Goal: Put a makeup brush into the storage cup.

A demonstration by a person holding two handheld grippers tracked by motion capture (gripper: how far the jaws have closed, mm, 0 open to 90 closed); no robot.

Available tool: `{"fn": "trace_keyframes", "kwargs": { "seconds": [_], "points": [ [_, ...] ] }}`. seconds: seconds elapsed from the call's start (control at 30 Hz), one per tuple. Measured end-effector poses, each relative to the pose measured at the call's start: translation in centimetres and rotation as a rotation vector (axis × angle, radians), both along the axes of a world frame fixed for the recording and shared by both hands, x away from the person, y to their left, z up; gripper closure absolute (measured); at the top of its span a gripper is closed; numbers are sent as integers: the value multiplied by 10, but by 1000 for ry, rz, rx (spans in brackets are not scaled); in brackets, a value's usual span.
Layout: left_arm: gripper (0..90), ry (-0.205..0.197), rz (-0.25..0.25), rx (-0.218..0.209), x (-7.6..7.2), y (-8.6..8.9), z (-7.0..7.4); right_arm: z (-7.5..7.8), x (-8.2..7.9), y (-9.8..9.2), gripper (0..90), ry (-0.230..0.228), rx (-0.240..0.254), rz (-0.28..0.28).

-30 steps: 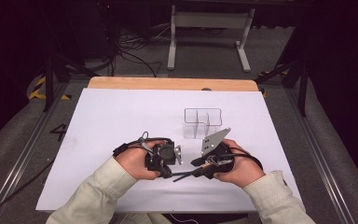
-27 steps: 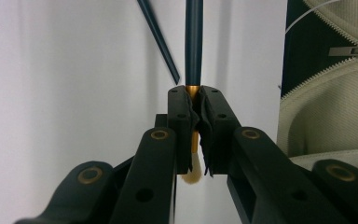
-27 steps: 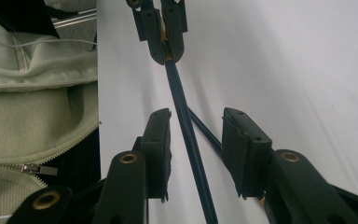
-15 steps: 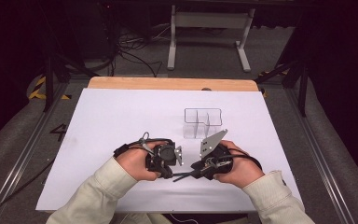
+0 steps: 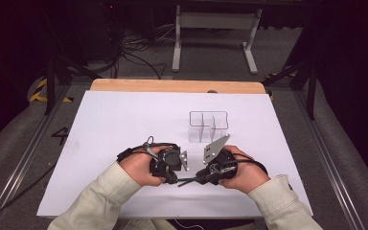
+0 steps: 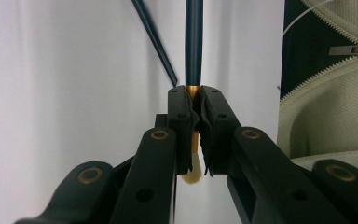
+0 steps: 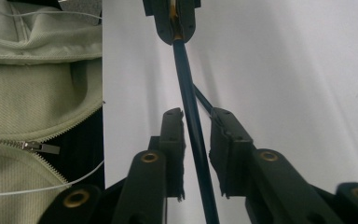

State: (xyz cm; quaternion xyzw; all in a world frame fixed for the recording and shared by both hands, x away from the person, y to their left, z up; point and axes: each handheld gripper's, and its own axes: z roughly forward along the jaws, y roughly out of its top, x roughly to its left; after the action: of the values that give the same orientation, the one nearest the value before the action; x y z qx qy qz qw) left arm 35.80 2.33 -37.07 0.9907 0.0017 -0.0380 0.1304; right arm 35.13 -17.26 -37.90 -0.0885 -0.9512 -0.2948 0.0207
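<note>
Left gripper view: brush point(image 6: 194, 46) ferrule between clamped left tongs point(image 6: 194, 100).

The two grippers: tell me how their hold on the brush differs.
The left gripper is clamped shut on the brush at its gold ferrule; the right gripper has been closing around the dark handle, with gaps either side. Both grippers line up along the brush, facing each other.

Bare white table point(image 5: 115, 124) all round (clear box point(image 5: 208, 126) just ahead)
</note>
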Motion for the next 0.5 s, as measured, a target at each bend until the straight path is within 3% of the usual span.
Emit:
{"fn": "trace_keyframes", "kwargs": {
  "seconds": [0.5],
  "points": [
    [832,-11,-16,-3,-3,0,1,-3,-1,5,815,5,-27,29]
  ]
}}
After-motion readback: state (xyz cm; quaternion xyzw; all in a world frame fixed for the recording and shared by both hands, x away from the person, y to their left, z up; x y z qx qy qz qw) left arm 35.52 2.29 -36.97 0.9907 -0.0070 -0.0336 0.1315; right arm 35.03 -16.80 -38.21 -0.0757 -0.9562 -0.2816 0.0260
